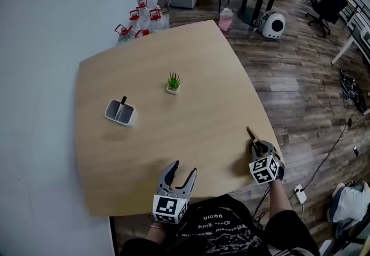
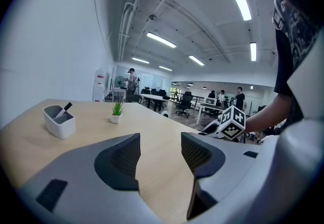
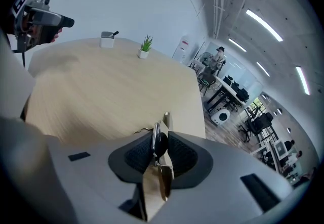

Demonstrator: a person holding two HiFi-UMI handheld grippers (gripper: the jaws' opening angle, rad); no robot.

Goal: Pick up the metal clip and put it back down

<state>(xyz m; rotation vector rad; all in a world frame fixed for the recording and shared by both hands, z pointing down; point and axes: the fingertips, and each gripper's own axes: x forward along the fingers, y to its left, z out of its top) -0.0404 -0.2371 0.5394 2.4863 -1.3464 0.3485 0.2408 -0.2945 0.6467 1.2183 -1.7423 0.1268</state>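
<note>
Here a white holder keeps a dark pen; left gripper fingers spread, right gripper fingers pinch the metal clip

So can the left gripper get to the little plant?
Probably yes: the left gripper is open and empty, and only bare table lies between it and the little plant.

Not really finding anything readable here. Seeing pale lettering across the black T-shirt at the bottom of the head view, but showing up upside down and way too blurry to be making out.
</note>
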